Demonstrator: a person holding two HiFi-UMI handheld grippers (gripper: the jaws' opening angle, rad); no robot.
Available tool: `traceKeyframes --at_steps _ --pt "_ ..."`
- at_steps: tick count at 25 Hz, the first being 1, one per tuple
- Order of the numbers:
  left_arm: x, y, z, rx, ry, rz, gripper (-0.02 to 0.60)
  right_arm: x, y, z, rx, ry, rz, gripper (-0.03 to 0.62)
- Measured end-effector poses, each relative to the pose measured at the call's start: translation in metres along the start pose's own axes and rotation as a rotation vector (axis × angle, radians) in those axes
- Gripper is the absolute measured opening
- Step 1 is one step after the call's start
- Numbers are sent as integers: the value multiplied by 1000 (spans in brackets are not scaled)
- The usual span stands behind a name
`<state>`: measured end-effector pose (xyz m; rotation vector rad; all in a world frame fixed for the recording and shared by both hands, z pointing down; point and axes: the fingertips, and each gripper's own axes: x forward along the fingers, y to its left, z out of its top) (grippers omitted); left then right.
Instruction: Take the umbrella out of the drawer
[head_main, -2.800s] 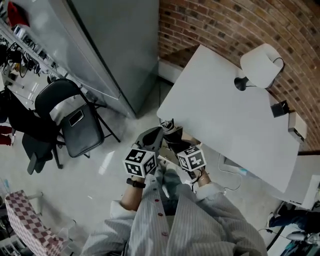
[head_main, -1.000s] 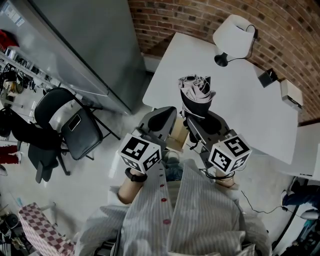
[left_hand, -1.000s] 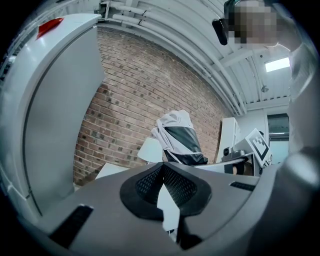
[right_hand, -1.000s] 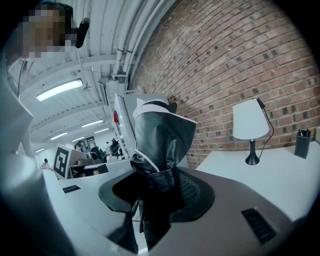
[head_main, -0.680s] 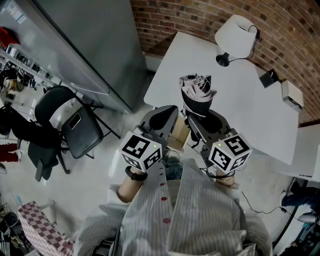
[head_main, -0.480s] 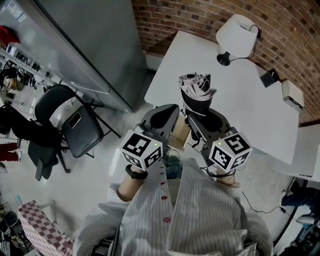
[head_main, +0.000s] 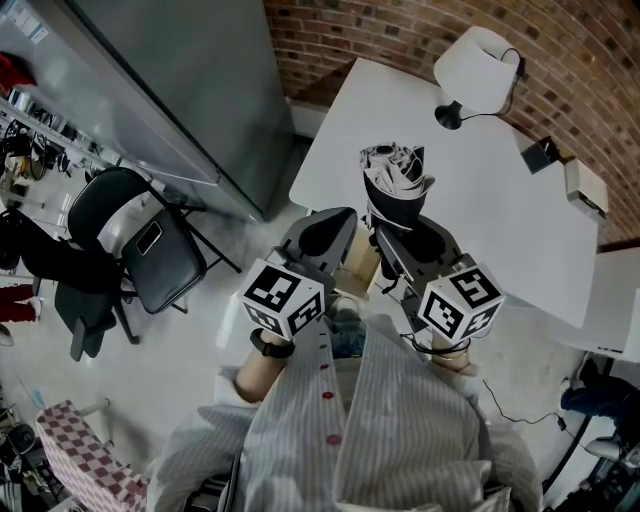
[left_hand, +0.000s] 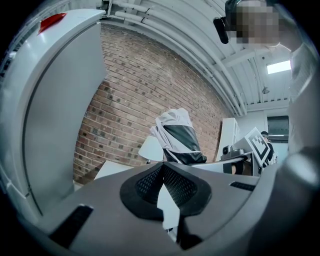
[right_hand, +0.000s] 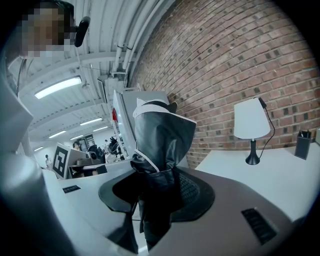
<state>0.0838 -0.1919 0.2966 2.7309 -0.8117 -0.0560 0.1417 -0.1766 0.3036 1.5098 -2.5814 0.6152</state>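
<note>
Though its lower end hides in the grip, right gripper (right_hand: 157, 196) clamps the umbrella (right_hand: 162, 134); left gripper (left_hand: 163, 172) empty, 2 jaws together.

The umbrella (head_main: 395, 185) is black and white, the table (head_main: 500, 230) and lamp (head_main: 478, 70) white, the brick wall (head_main: 400, 40) red-brown.

Left hand-held gripper (left_hand: 162, 169), jaws together; folded umbrella (left_hand: 176, 137) upright beyond, brick wall (left_hand: 130, 95) behind.
</note>
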Motion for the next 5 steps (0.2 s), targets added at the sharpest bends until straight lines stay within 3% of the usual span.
traceKeyframes --at_steps 5 --pt "-2 4 -2 -3 4 5 9 1 1 0 9 -4 -1 183"
